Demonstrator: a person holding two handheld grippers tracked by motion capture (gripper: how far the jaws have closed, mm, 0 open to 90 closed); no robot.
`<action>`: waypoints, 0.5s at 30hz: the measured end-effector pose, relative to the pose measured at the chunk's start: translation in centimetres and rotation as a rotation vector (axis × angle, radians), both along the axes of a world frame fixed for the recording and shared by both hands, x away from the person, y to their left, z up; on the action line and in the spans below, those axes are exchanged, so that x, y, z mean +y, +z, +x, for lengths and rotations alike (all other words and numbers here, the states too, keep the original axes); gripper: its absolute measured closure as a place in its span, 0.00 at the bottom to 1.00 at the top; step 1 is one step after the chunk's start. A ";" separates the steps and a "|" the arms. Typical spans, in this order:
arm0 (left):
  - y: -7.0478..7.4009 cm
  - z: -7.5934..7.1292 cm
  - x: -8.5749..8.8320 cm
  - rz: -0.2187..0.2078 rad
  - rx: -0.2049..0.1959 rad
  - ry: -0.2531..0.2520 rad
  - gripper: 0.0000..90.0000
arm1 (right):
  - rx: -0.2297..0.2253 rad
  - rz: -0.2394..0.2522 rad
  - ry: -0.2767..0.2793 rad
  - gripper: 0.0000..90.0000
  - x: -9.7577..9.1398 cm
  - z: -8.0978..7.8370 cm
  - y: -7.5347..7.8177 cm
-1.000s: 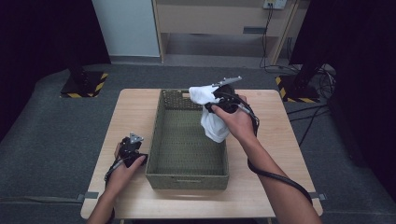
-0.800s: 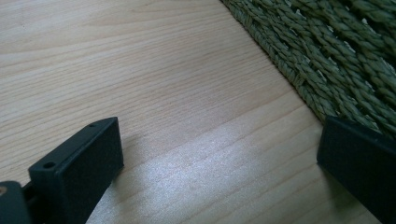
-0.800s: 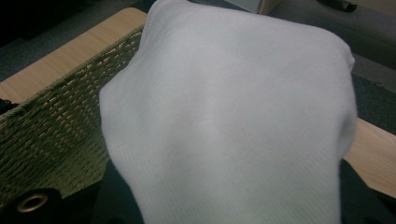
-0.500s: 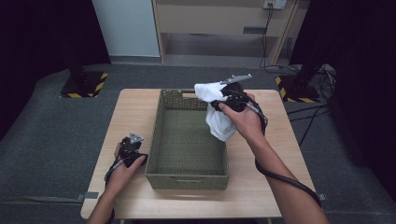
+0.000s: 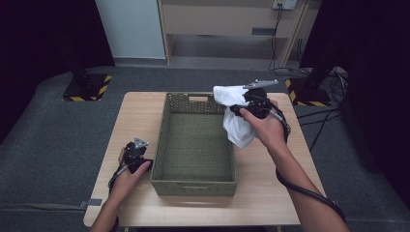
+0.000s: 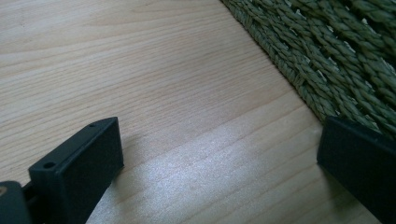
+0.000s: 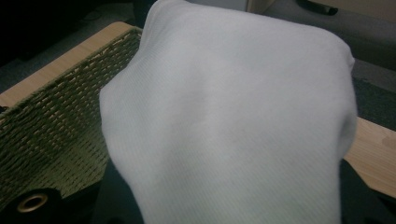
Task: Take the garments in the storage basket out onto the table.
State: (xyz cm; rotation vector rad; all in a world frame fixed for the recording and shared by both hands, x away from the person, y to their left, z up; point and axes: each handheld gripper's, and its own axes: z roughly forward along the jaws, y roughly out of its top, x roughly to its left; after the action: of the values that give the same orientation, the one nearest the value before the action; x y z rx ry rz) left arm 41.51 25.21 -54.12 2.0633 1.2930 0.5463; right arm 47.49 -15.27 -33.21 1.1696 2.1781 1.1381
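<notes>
Both grippers are in the high view: the right gripper [image 5: 231,108] sits right of centre in the frame, clamped on a white cloth [image 5: 236,122], and the left gripper [image 5: 135,155] rests at lower left on the table [image 5: 270,193], its jaws standing apart with nothing between them.

That cloth is soft and bunched. One lump bulges above the gripper and a longer fold hangs below it, over the right rim of the basket [image 5: 193,180]. In the right gripper view the cloth [image 7: 233,121] spreads from the top centre to the bottom edge. It is fine ribbed knit, smooth and rounded like a draped cushion, and it hides the black jaws beneath it. To its left lies the basket wall [image 7: 51,126], an open weave of olive cord, with a strip of pale wood at upper left.

Seen from above, the basket is a rectangular tray of woven green fibre with straight sides and a cut-out handle in its far wall. It stands in the middle of the light wooden table.

Along the left gripper view, two blocky matt black jaws rise at lower left and lower right, wide apart over bare wood grain [image 6: 177,121]. The basket's braided green weave [image 6: 336,51] crosses the upper right corner, just beside the right-hand jaw.
</notes>
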 end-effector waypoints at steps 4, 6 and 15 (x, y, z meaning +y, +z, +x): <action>0.0 0.0 0.0 0.000 0.000 0.000 0.00 | -0.002 0.009 -0.013 0.56 -0.9 -0.1 -0.1; 0.0 0.0 0.0 -0.002 -0.001 0.001 0.00 | -0.002 0.012 -0.022 0.56 -1.4 -0.2 -0.2; 0.0 0.0 0.0 0.000 0.000 0.000 0.00 | 0.001 0.021 -0.038 0.56 -2.8 -0.6 -0.6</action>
State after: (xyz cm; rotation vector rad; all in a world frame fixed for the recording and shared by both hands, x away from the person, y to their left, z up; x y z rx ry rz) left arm 41.51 25.21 -54.12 2.0634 1.2930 0.5462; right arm 46.90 -18.11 -33.82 1.2160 2.1400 1.1475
